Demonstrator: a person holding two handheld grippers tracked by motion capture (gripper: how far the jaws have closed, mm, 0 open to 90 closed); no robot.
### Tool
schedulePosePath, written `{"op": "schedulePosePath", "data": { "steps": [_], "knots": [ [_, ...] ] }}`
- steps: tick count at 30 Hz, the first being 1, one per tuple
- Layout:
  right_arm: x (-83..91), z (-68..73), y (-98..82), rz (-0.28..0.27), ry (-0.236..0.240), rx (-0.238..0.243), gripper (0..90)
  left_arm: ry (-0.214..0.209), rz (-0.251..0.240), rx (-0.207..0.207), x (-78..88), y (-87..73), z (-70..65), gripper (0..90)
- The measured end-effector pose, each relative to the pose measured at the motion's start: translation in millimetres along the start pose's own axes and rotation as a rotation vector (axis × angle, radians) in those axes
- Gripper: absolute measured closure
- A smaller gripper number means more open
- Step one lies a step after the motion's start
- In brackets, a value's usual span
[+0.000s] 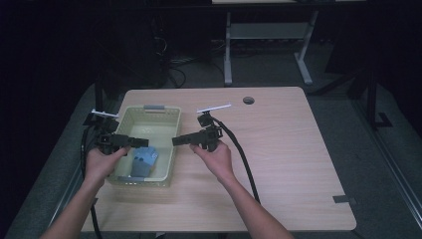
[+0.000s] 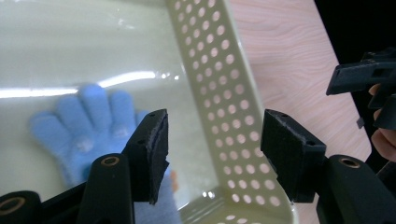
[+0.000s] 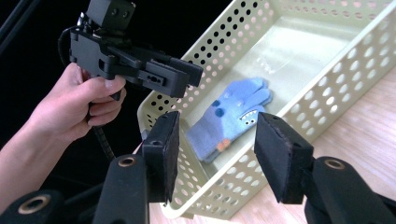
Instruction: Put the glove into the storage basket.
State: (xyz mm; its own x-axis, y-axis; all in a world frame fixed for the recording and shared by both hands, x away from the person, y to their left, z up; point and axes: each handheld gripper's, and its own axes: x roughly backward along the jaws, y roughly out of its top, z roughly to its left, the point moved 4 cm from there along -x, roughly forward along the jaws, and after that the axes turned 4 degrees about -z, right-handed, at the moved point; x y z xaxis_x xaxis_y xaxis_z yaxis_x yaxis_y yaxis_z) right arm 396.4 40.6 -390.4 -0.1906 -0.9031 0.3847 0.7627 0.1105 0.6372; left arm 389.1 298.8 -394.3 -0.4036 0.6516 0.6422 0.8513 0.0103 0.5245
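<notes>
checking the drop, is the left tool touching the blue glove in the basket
Apart. In the right gripper view the left tool hovers above the basket, glove lying free.

A blue knit glove (image 3: 232,114) lies flat on the floor of a pale yellow perforated basket (image 3: 289,56), near one end wall, fingers spread. Small dots and an orange patch mark its upper side.

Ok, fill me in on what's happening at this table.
A person holds a two-jaw gripper in each hand over a pale perforated basket on a wooden table. A blue glove lies flat on the basket's floor. The left gripper hangs over the basket's inside, and the right gripper reaches in from beside its wall. Both have their jaws apart with nothing between the pads, so the glove lies free.
</notes>
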Motion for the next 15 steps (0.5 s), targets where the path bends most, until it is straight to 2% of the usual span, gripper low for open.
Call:
{"op": "schedulePosePath", "data": {
  "steps": [6,15],
  "knots": [
    [11.9,-2.8,-1.8,0.001,0.0,0.004,48.3,-0.008,-0.022,-0.007,-2.2,0.3,-11.7,41.1],
    [29.9,-7.3,-4.4,-0.023,-0.004,-0.003,46.5,-0.035,-0.032,-0.044,-7.1,2.3,-29.6,39.4]
  ]
}}
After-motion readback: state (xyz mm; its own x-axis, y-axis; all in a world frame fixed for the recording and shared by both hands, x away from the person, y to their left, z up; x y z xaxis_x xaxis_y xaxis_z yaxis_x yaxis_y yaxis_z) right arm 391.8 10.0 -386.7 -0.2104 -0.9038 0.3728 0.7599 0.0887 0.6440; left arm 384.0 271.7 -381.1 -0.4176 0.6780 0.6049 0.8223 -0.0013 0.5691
